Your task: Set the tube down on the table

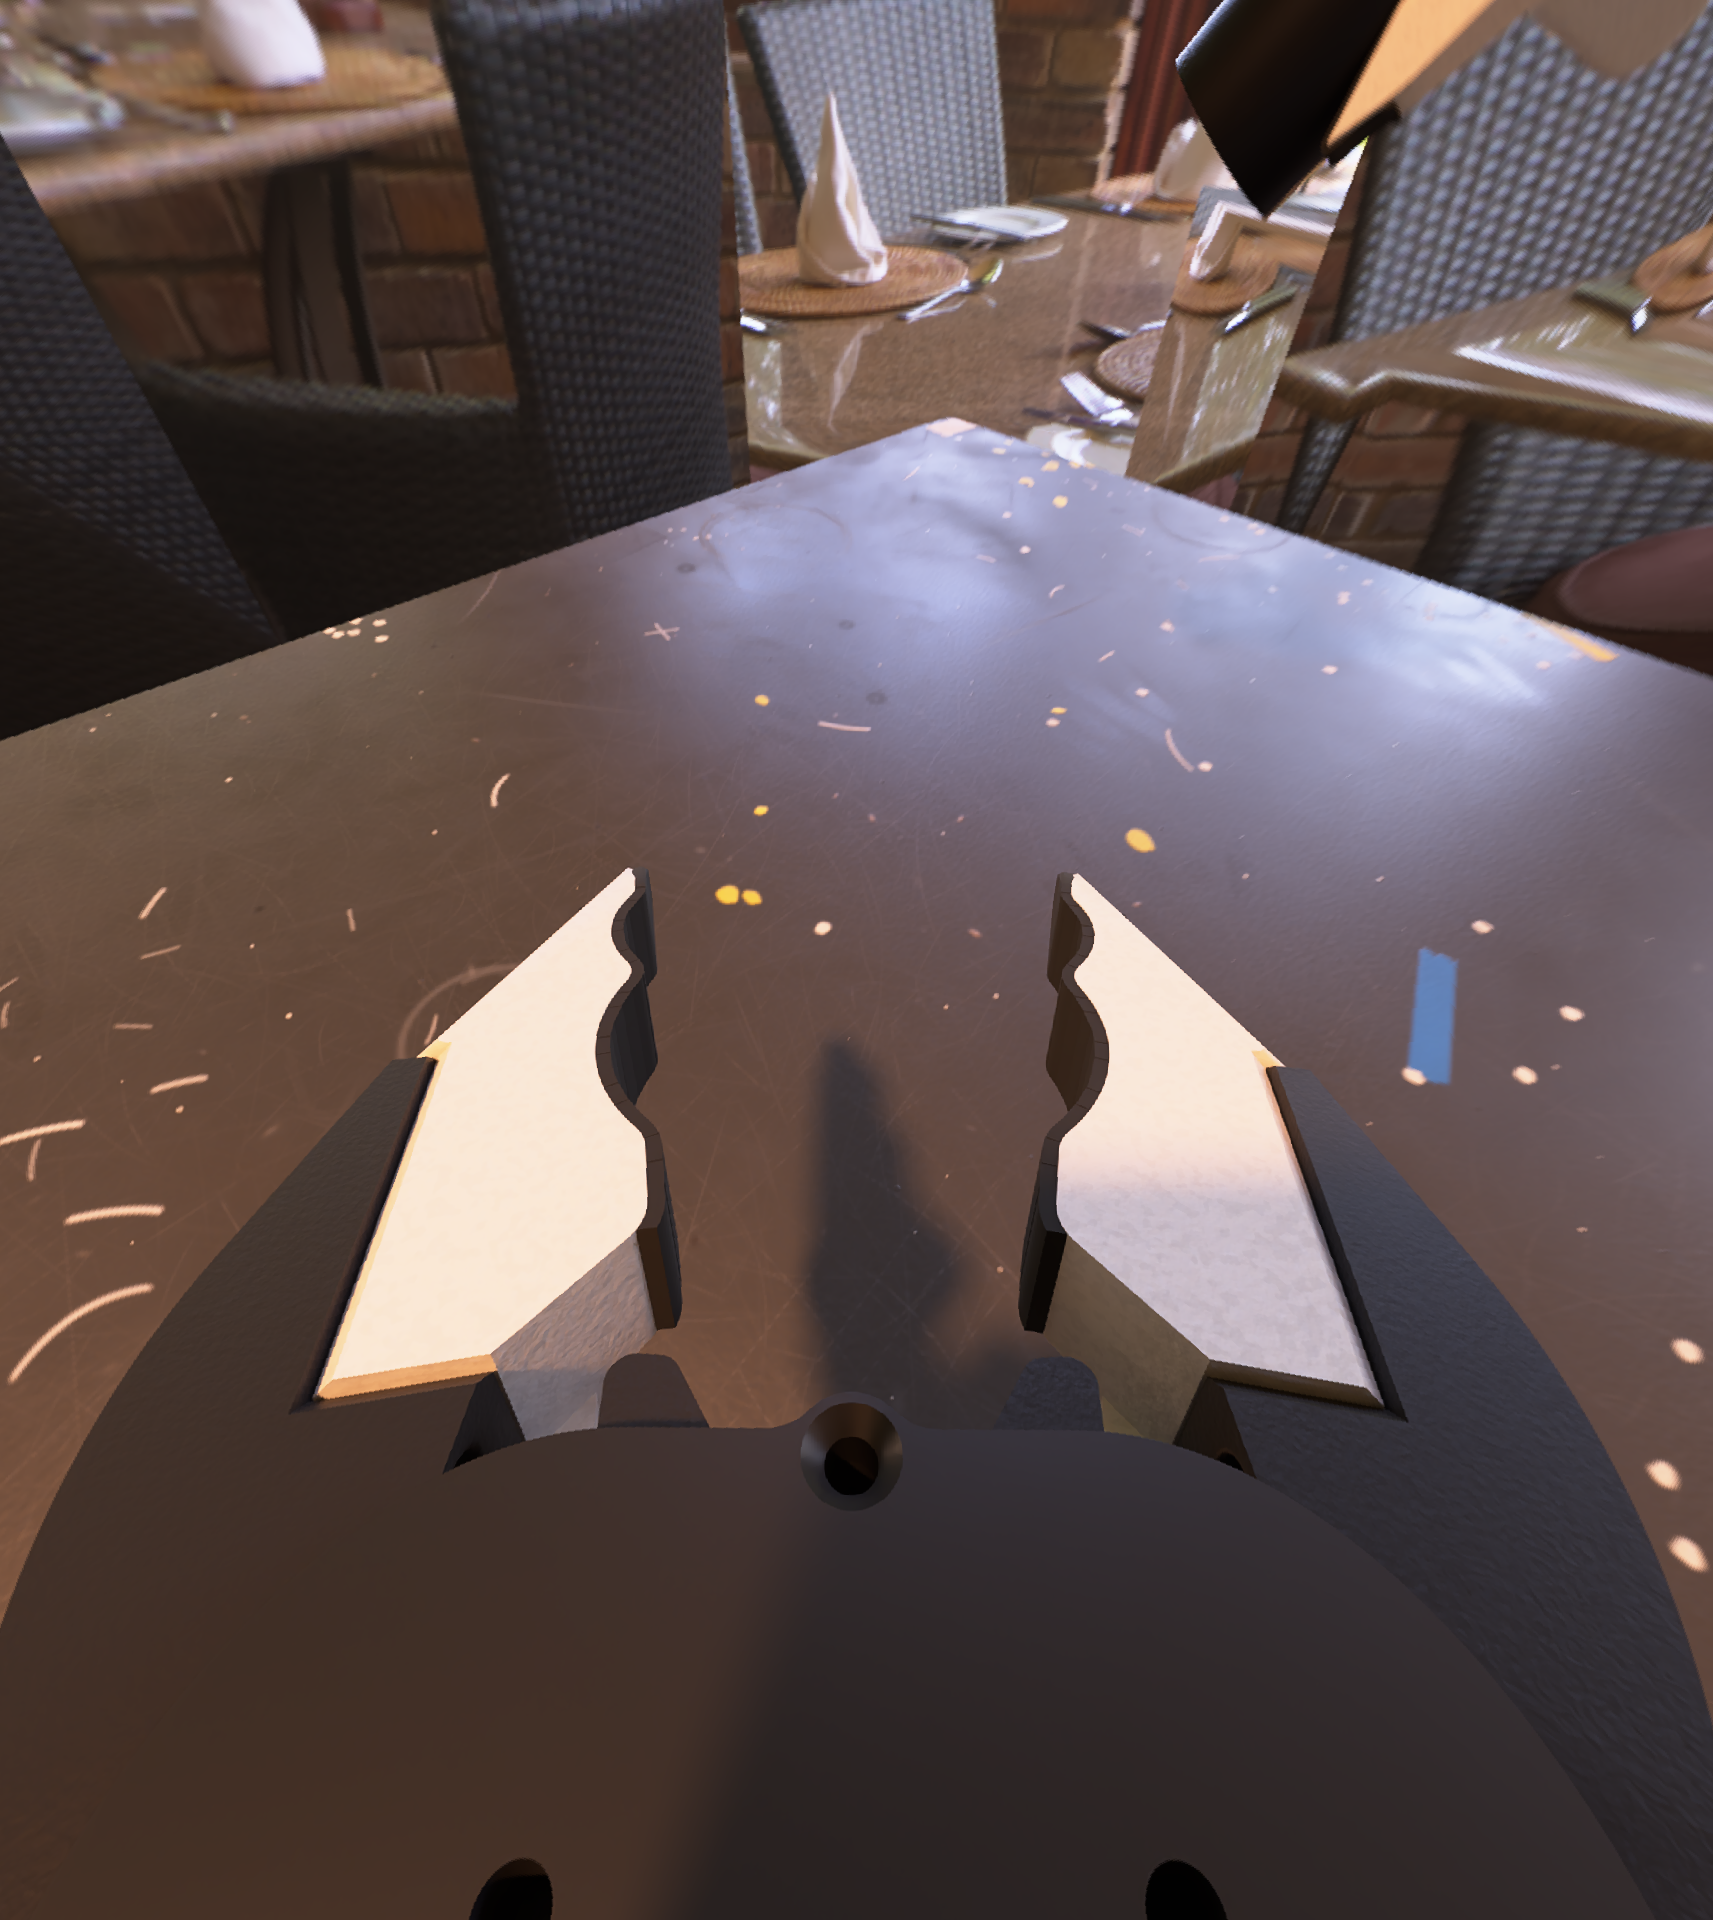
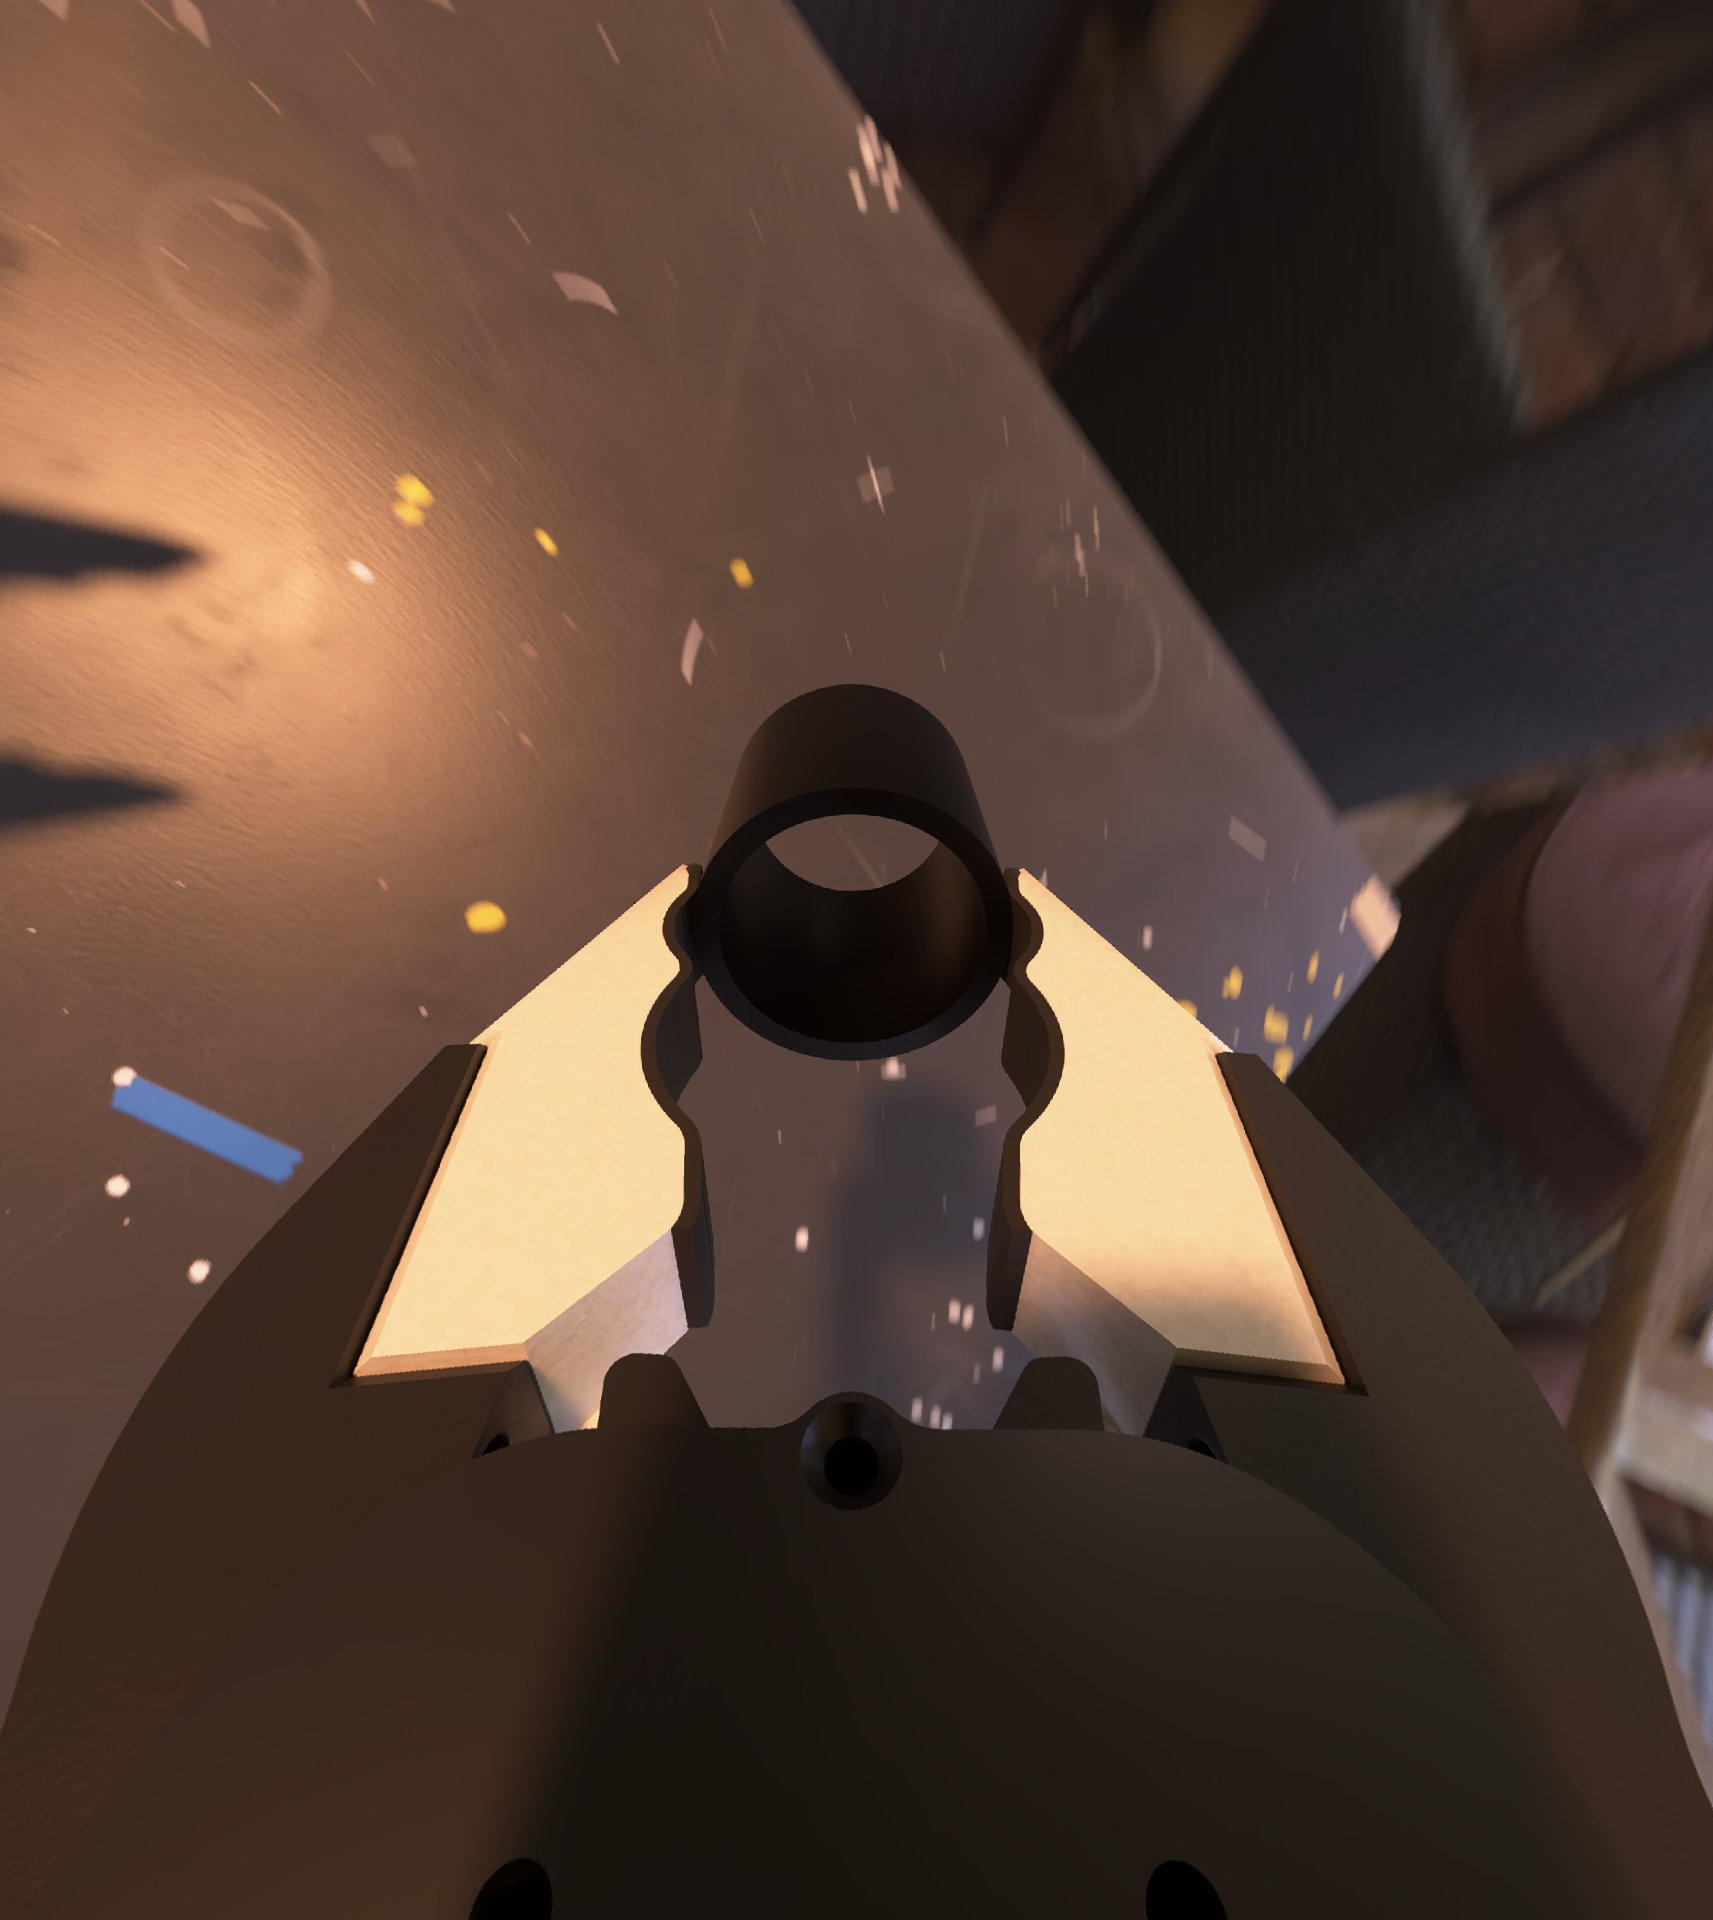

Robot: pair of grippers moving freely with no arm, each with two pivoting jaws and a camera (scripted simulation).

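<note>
Left gripper (image 1: 852, 904): we see its two cream-faced fingers spread wide apart with nothing between them, only bare tabletop and a dark shadow in the gap.

Right gripper (image 2: 850, 904): we see its fingers closed against the two sides of the tube, the notched inner edges near the tips pressing its wall. In the left wrist view we find this gripper (image 1: 1371, 94) again at the upper right, high over the far corner of the table.

Tube (image 2: 850, 935): a short black open-ended cylinder, seen end-on in the right wrist view so that we look straight through its bore to the surface beyond. In the left wrist view the tube (image 1: 1257, 94) appears as a dark cylinder tilted in the air, clear of the table.

Table (image 1: 935, 644): a dark, scuffed top speckled with white scratches and yellow flecks; we see it slanting across the right wrist view (image 2: 312, 520), below the held tube and apart from it.

Blue tape strip (image 1: 1434, 1013): lying flat on the table to the right of the left gripper; in the right wrist view the strip (image 2: 205, 1127) lies left of the fingers.

Woven chairs (image 1: 571, 208): dark wicker seats beyond the table's far edges.

Folded napkin (image 1: 836, 208): standing as a cone on a round mat on a farther table.
</note>
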